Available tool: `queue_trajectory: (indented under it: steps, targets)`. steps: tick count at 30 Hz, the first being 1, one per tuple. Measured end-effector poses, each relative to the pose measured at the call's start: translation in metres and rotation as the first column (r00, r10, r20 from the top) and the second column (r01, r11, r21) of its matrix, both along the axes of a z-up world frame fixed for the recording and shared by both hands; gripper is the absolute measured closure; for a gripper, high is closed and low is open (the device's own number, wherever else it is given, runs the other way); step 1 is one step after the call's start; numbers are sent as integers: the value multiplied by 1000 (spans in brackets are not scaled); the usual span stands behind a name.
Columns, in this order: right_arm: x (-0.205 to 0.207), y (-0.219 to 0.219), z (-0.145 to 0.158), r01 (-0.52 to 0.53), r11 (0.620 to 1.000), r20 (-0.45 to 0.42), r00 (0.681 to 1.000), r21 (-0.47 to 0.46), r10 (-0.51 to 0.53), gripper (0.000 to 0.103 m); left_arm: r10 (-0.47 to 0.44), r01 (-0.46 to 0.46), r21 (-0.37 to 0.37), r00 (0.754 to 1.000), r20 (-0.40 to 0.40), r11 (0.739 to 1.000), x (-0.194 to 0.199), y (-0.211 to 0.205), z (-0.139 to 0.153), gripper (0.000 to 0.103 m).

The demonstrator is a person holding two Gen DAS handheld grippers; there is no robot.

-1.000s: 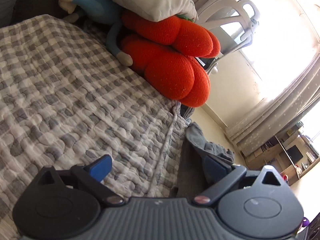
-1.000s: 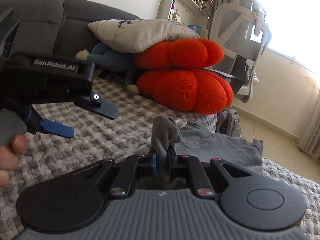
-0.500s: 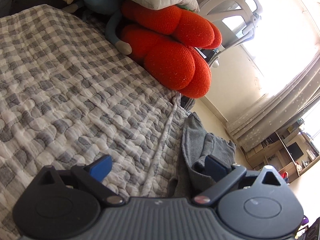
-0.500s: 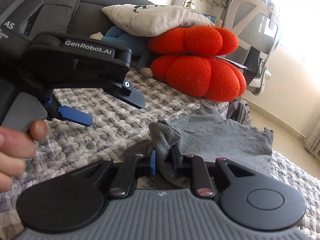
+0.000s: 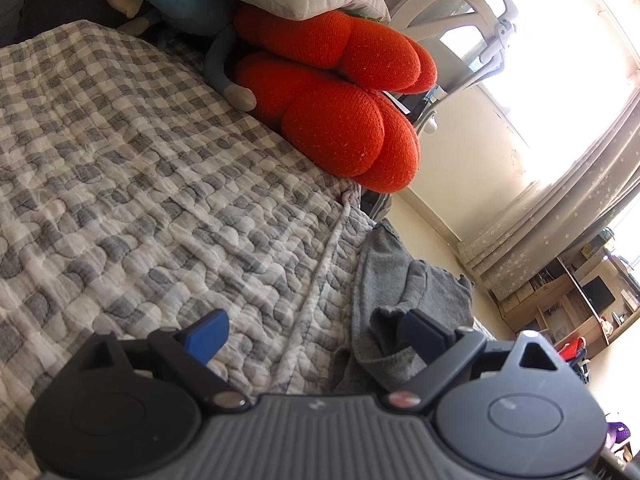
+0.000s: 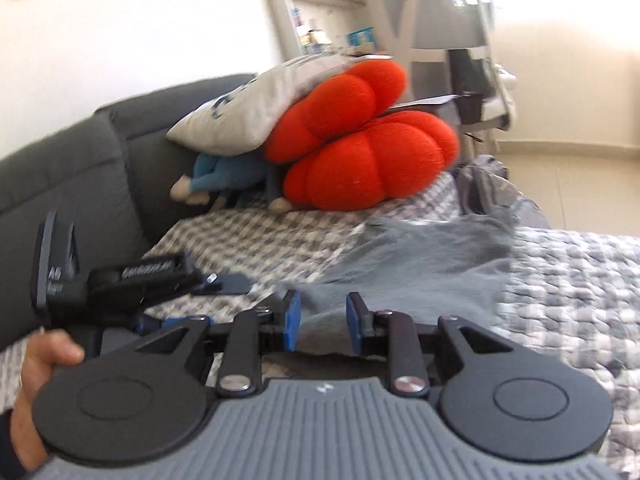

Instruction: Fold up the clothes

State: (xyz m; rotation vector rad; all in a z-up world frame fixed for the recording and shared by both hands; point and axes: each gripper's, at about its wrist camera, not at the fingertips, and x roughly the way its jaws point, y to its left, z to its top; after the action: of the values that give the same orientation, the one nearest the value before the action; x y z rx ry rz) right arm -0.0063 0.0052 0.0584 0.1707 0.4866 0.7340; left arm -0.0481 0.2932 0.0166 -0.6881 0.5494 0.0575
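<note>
grey garment (image 6: 420, 256), rumpled, on checked quilt (image 5: 140, 200)

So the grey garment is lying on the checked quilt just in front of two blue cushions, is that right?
Not quite: the cushions are red-orange, as the right wrist view shows. The grey garment does lie on the checked quilt in front of them.

Grey-and-white checked quilted blanket (image 5: 160, 184) under a plain grey knit garment (image 6: 420, 256); two bright orange-red knitted lobed cushions (image 5: 340, 120); pale grey pillow (image 6: 256, 108) with dark lettering; blue plush toy (image 5: 176, 4) with cream hands; charcoal sofa back (image 6: 72, 168); blue pads on black hand-held grippers
</note>
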Motion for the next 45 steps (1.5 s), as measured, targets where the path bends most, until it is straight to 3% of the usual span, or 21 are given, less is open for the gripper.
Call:
queue_trajectory:
  steps: [3,5,10,12,17,22,26,27,29,31,33,35,37,40,45]
  targets:
    - [14,-37,-1,141,988,-93,986,56,-136,70,-15,14,38,1000,25,999,-3,-13,6,15]
    - [18,-51,-7,183,981,-157,973,72,-170,70,-26,23,72,999,46,997,-3,-23,10,16]
    - [33,-60,-29,211,963,-359,923,165,-141,53,-46,44,118,999,21,992,6,-41,5,22]
    - [36,-66,-34,236,945,-417,900,225,-126,38,-46,45,133,999,1,990,12,-47,0,24]
    - [46,-69,-46,255,916,-535,843,309,-54,35,-40,48,264,999,-36,963,21,-64,-9,31]
    - [45,-55,-47,245,928,-528,847,280,-64,31,-26,41,336,999,-48,941,20,-73,-10,36]
    - [43,-40,-48,196,948,-498,866,249,-48,30,-26,37,321,999,-38,946,19,-71,-11,36]
    - [42,-36,-47,194,954,-479,875,226,-64,47,-26,36,318,999,-36,947,19,-70,-12,36]
    - [43,-39,-51,192,960,-468,880,204,-76,61,-29,36,306,999,-27,951,18,-69,-11,36]
    - [39,-49,-49,196,960,-457,885,201,-85,66,-27,34,309,999,-27,951,13,-70,-8,35]
    - [29,-60,-41,206,961,-430,896,184,-110,66,-20,33,370,999,-37,929,5,-81,-1,35]
    - [10,-81,-28,217,959,-385,913,184,-133,66,-65,62,499,998,-11,865,-17,-109,10,35]
    - [-9,-102,-15,227,956,-339,928,186,-155,66,-119,114,462,993,-17,880,-33,-120,14,35]
    - [-32,-138,-13,236,958,-341,924,161,-170,66,-179,179,384,983,-36,906,-49,-131,16,35]
    - [-52,-172,-32,230,966,-375,911,120,-171,58,-243,235,401,970,-32,885,-61,-154,21,35]
